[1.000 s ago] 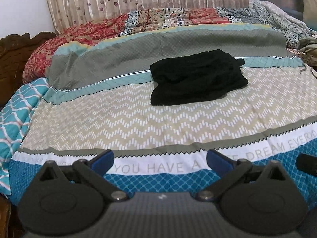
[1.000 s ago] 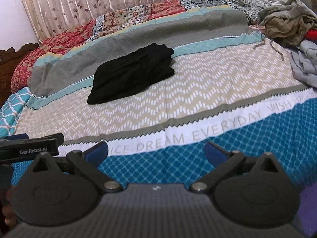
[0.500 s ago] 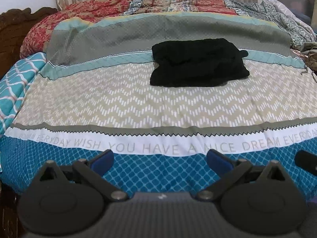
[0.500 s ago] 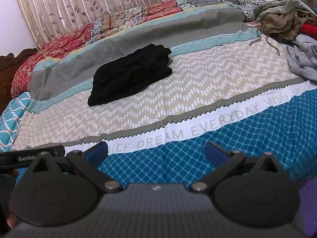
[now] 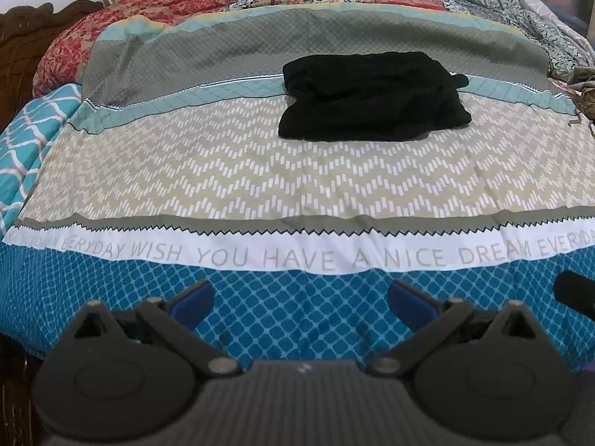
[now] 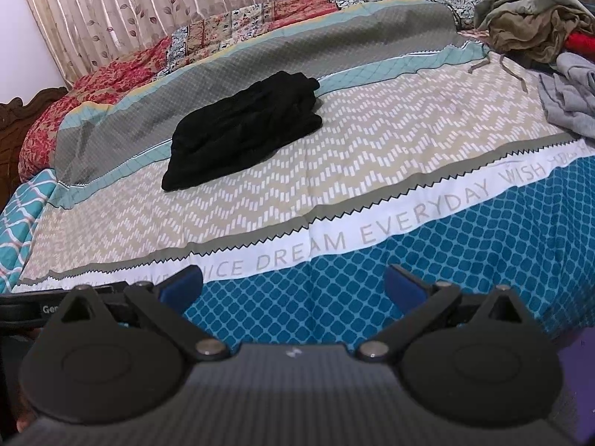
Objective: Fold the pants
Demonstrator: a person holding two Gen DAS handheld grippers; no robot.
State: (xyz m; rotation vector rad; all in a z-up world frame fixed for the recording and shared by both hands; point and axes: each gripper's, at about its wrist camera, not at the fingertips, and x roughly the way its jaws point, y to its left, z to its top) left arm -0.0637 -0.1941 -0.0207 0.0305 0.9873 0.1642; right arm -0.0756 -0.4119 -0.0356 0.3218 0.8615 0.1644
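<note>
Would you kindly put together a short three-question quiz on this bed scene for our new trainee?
1. True or false: the left gripper is shut on the black pants.
2. Multiple choice: in the right wrist view, the loose clothes pile lies A) left of the pants, B) right of the pants, C) on top of the pants.
3. Fill in: the black pants lie partly on the zigzag band of the bedspread and partly on the ____-coloured band beyond it.

Key
1. False: both it and the right gripper are open, apart from the pants.
2. B.
3. Teal.
</note>
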